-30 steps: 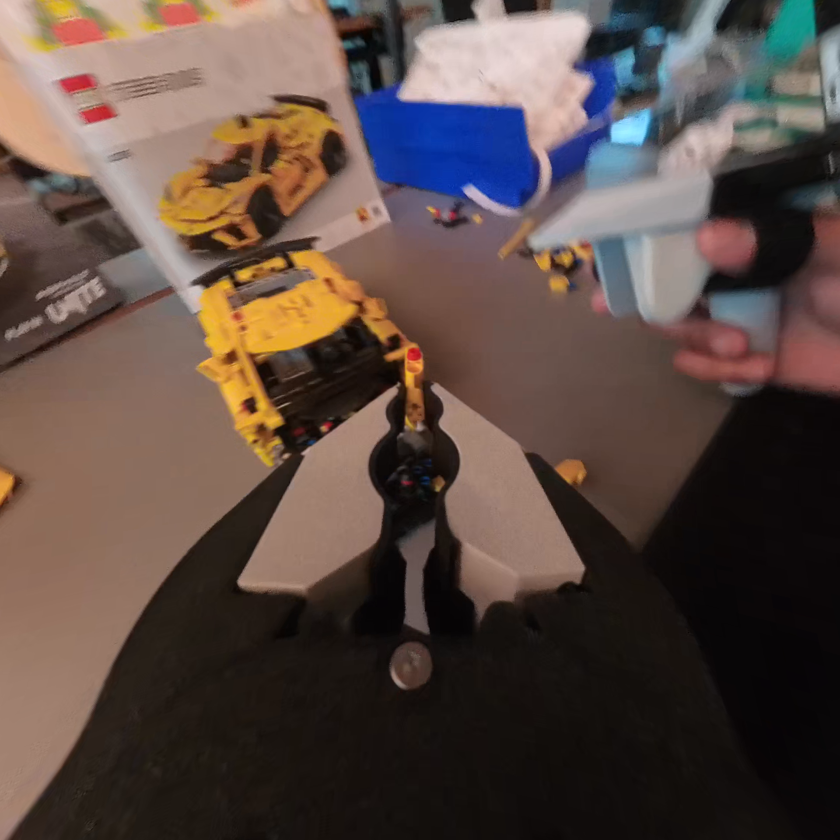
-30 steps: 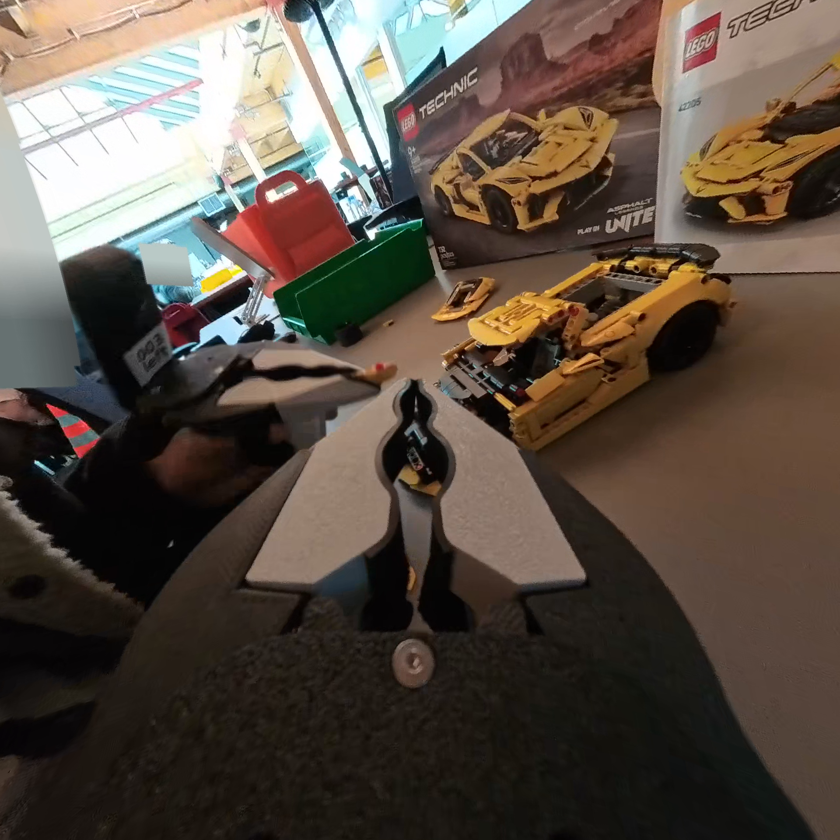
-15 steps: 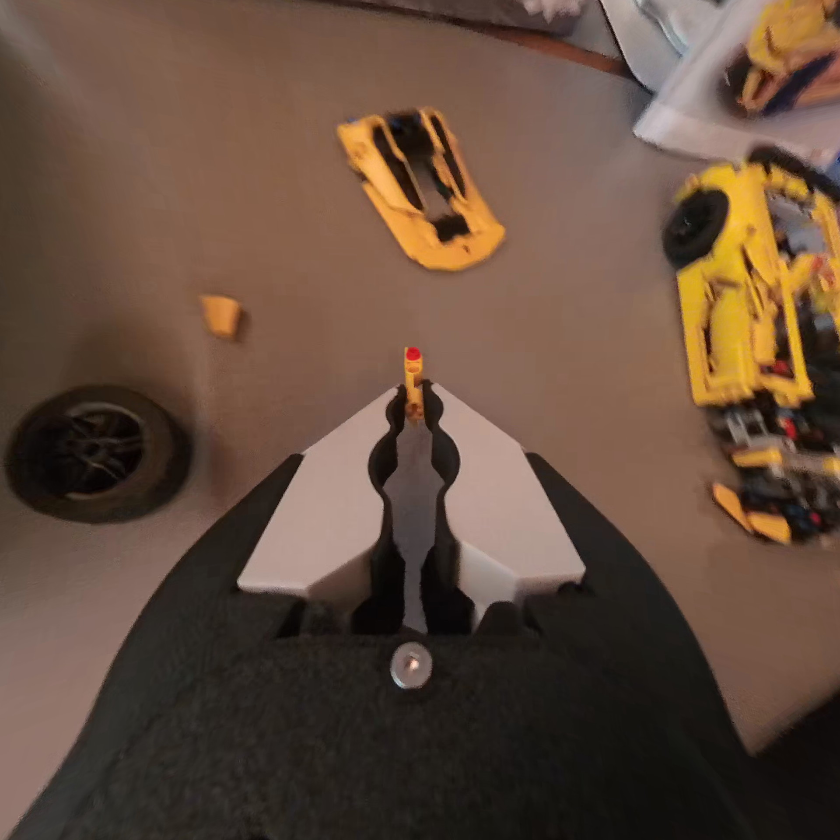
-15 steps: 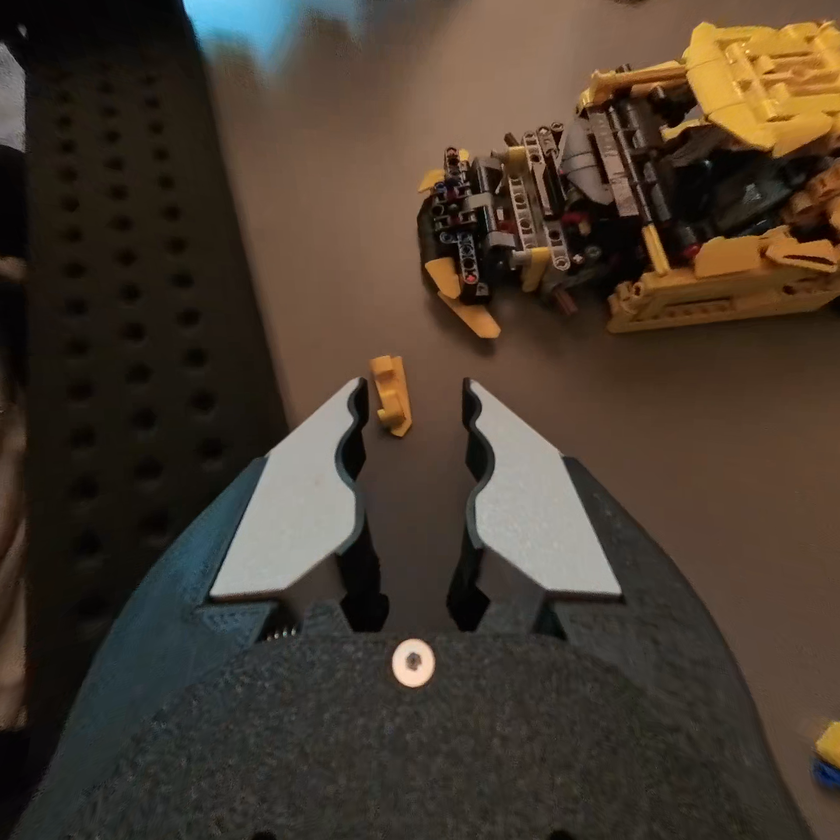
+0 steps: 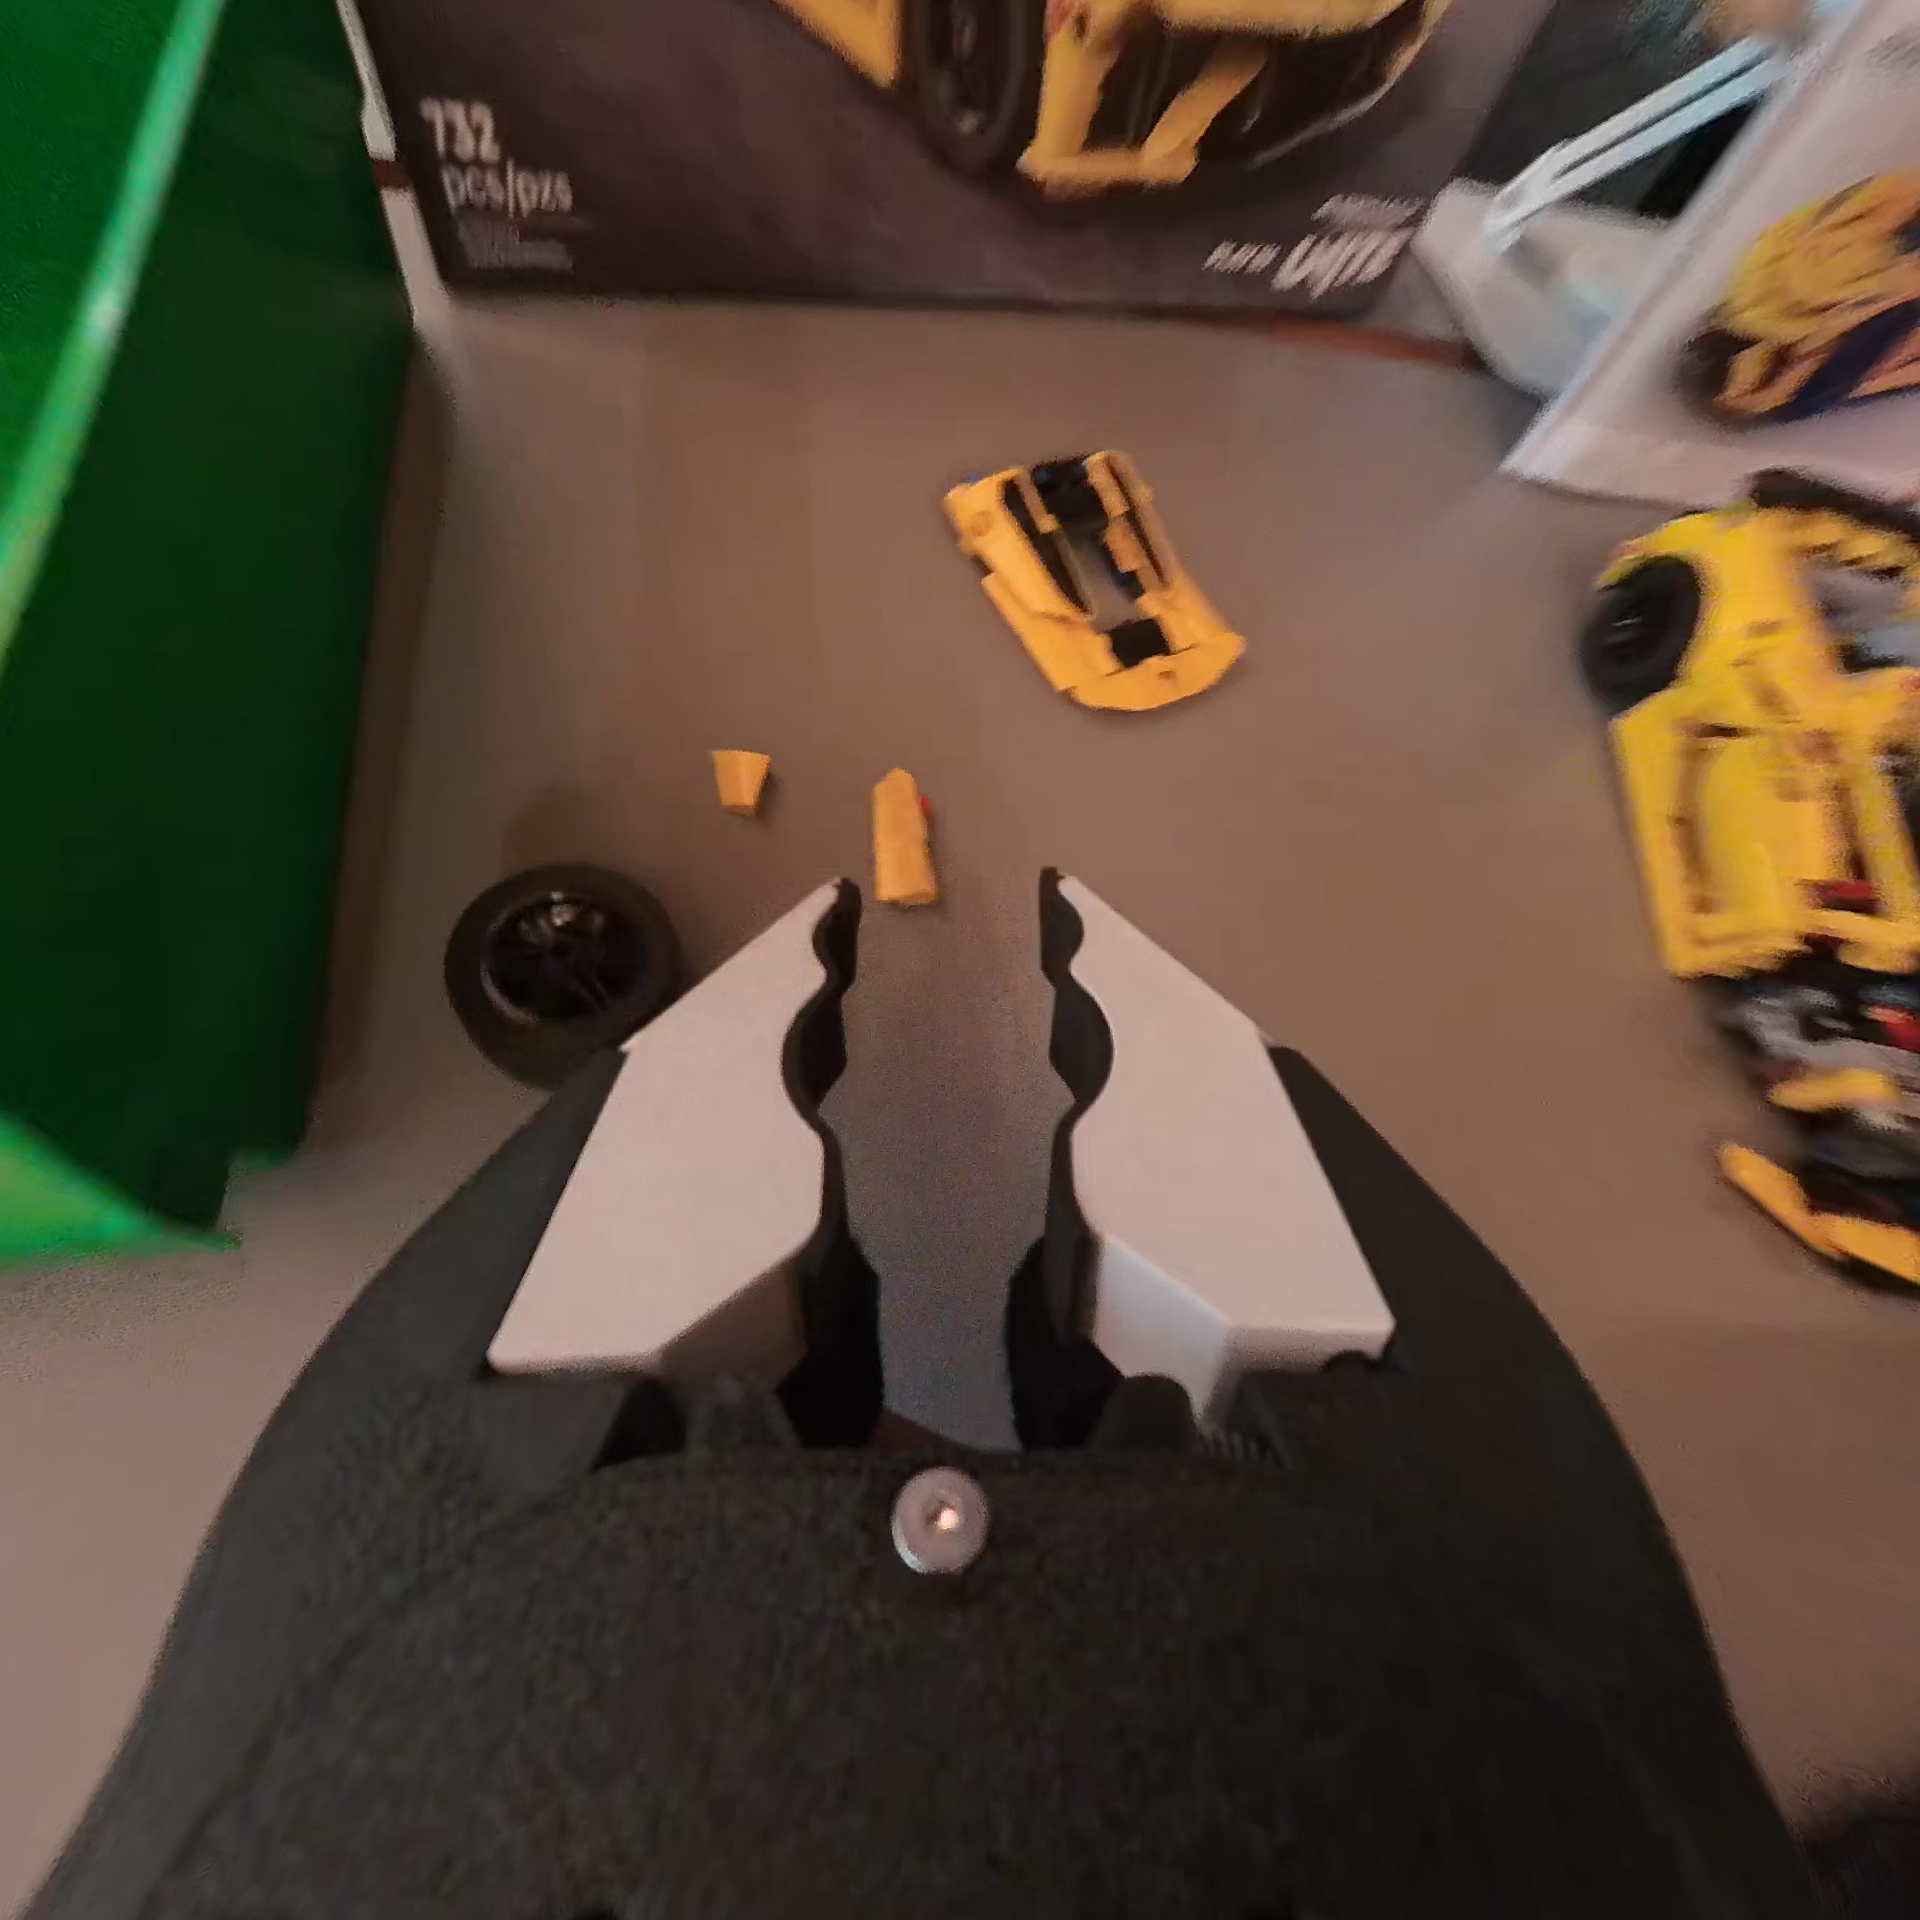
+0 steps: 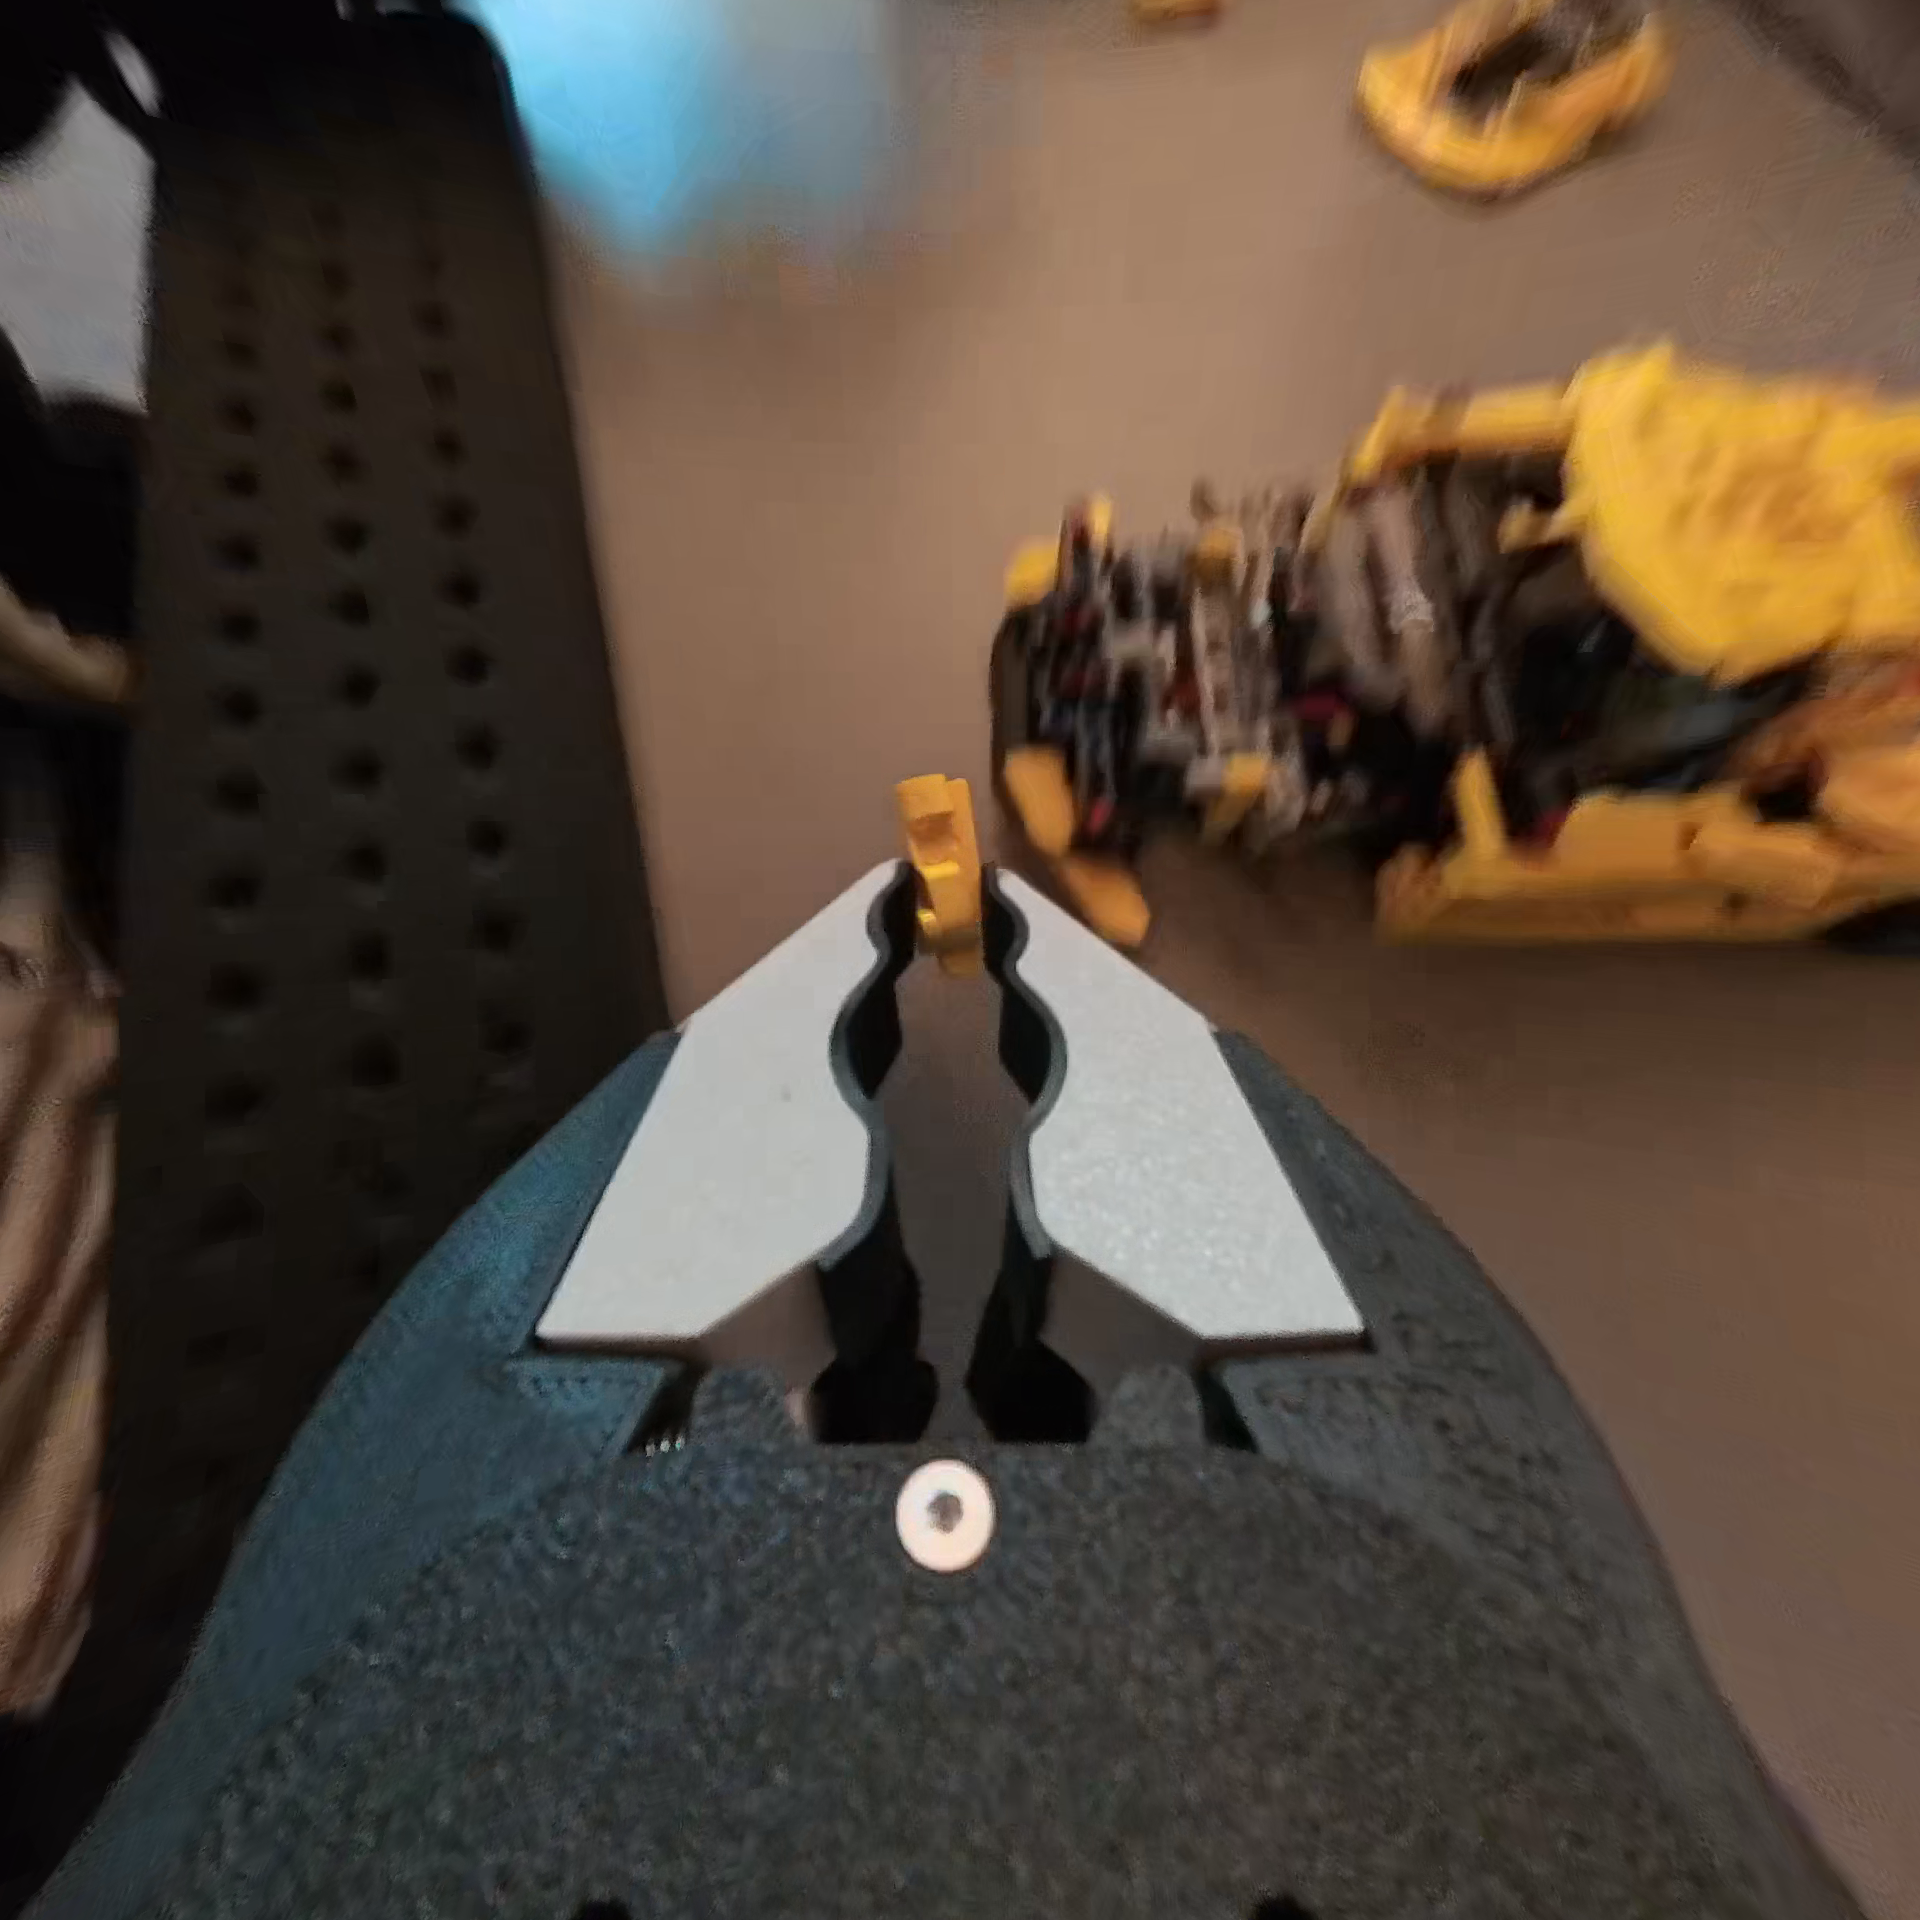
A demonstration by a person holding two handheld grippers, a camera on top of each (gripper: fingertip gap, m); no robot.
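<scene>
My left gripper (image 5: 948, 894) is open and empty above the grey table (image 5: 1299, 935). A small yellow piece with a red end (image 5: 902, 854) lies on the table just beyond its left fingertip. My right gripper (image 6: 943, 883) is shut on a small yellow clip-shaped piece (image 6: 940, 873) that sticks out past the fingertips. The half-built yellow toy car shows to the right in both views, blurred in the left wrist view (image 5: 1766, 831) and with its open dark front end towards my right gripper (image 6: 1455, 686).
A loose black wheel (image 5: 561, 961), a small yellow wedge (image 5: 741, 779) and a yellow body panel (image 5: 1091, 582) lie ahead of the left gripper. A green bin (image 5: 156, 623) stands at the left, the dark set box (image 5: 883, 156) behind. A black perforated chair back (image 6: 343, 623) stands left of the right gripper. Left tips to right tips: about 35 centimeters. From the left gripper's tips to the loose black wheel (image 5: 561, 961) is close to 6 centimeters.
My left gripper has opened and let go of the yellow piece with the red end, which now lies on the table. My right gripper has shut on the yellow clip piece and lifted it.
</scene>
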